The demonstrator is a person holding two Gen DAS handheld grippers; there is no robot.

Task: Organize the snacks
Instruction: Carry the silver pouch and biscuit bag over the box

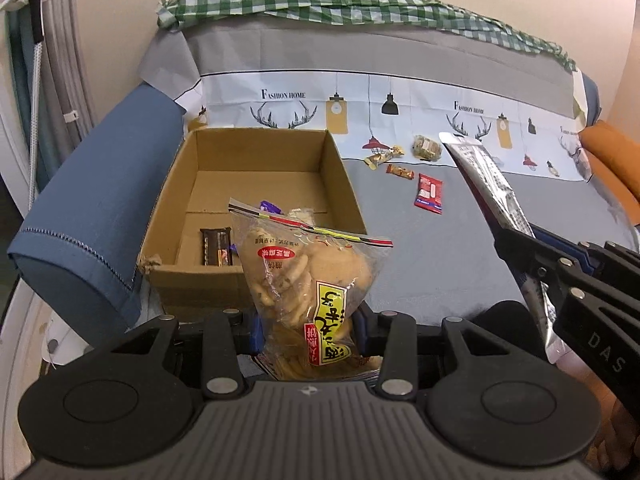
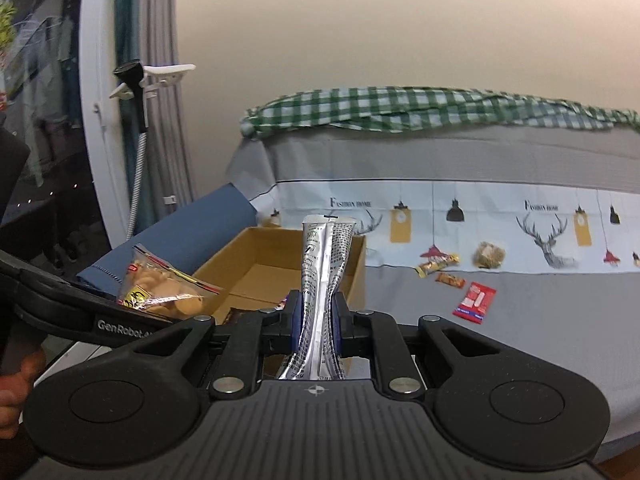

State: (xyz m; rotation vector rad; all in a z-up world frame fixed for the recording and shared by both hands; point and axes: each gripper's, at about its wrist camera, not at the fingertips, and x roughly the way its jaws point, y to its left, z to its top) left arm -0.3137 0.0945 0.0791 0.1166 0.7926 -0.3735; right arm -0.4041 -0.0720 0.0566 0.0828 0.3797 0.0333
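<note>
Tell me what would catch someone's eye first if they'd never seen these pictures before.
Probably the two snacks held up in the foreground: the left gripper clamps a clear bag of biscuits with a yellow label, and the right gripper pinches a tall silver pouch. Behind them an open cardboard box sits on the grey sofa cover beside the blue armrest, with small wrapped snacks scattered to the box's right.

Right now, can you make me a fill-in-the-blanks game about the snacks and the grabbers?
1. The left gripper holds a clear bag of ____.
2. The right gripper is shut on a ____ pouch.
3. The chocolate bar lies inside the cardboard ____.
4. The packet lying on the grey sheet nearest the right gripper is ____.

Missing words: cookies; silver; box; red
</note>
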